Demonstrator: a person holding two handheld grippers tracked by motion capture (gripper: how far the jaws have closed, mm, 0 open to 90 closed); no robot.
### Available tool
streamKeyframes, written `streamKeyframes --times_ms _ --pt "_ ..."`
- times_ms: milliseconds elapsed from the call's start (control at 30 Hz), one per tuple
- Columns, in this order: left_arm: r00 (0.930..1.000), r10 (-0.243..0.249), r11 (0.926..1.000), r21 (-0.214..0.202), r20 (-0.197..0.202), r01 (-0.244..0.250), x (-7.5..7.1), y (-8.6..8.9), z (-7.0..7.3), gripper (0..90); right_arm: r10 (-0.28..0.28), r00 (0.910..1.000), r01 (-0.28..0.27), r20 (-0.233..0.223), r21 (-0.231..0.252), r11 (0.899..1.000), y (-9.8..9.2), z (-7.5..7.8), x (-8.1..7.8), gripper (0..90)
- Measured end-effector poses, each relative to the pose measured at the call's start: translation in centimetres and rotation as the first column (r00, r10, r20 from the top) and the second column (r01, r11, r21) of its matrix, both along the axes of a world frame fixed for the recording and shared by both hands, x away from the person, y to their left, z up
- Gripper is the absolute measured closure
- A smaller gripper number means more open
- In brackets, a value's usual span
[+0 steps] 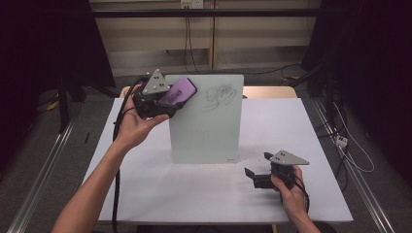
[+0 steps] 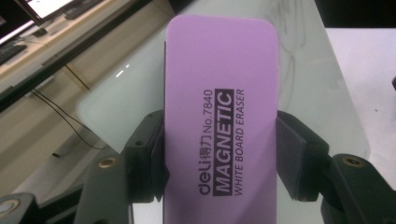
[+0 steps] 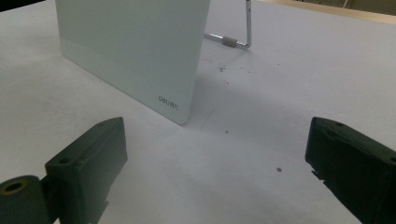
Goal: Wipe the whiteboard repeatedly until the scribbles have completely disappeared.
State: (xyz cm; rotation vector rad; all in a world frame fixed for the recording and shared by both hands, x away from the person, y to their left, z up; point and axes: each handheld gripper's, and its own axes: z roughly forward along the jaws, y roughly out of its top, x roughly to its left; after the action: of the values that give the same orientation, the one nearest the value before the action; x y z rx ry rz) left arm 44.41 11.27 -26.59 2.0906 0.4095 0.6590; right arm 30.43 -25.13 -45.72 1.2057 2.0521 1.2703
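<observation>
A small glass whiteboard point(image 1: 206, 119) stands upright on the white table point(image 1: 160, 194), with black scribbles point(image 1: 219, 96) near its top right. My left gripper point(image 1: 167, 108) is raised at the board's top left corner, shut on a purple magnetic whiteboard eraser point(image 1: 178, 91). In the left gripper view the eraser point(image 2: 219, 112) is clamped between both pads, its face toward the camera, with the whiteboard point(image 2: 317, 93) behind it. My right gripper point(image 1: 256, 170) rests low on the table at the front right, open, nothing between its jaws. The right gripper view shows the whiteboard's lower corner point(image 3: 135, 56) ahead.
A metal stand wire point(image 3: 236, 32) props the board from behind. A wooden table edge point(image 1: 269, 91) shows behind the white table. Cables point(image 1: 350, 145) lie on the floor at the right. Dark curtains flank both sides.
</observation>
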Motion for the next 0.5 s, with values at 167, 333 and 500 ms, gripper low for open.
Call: streamKeyframes --times_ms 167,333,500 --pt "1.0000 0.001 0.9999 -0.013 0.003 -0.001 0.2 -0.3 0.4 40.9 0.000 1.0000 0.000 0.000 0.000 1.000 0.0 0.0 0.0 5.5" --pt "0.9999 0.004 0.9998 -0.019 0.010 -0.004 0.3 -0.4 0.6 41.0 0.001 1.0000 -0.001 0.001 0.000 1.000 0.0 0.0 0.0 5.5" --pt "0.9998 0.010 0.9999 -0.006 0.019 -0.010 0.3 -0.6 1.2 40.9 0.001 1.0000 -0.001 -0.001 -0.001 1.000 0.0 0.0 0.0 5.5"
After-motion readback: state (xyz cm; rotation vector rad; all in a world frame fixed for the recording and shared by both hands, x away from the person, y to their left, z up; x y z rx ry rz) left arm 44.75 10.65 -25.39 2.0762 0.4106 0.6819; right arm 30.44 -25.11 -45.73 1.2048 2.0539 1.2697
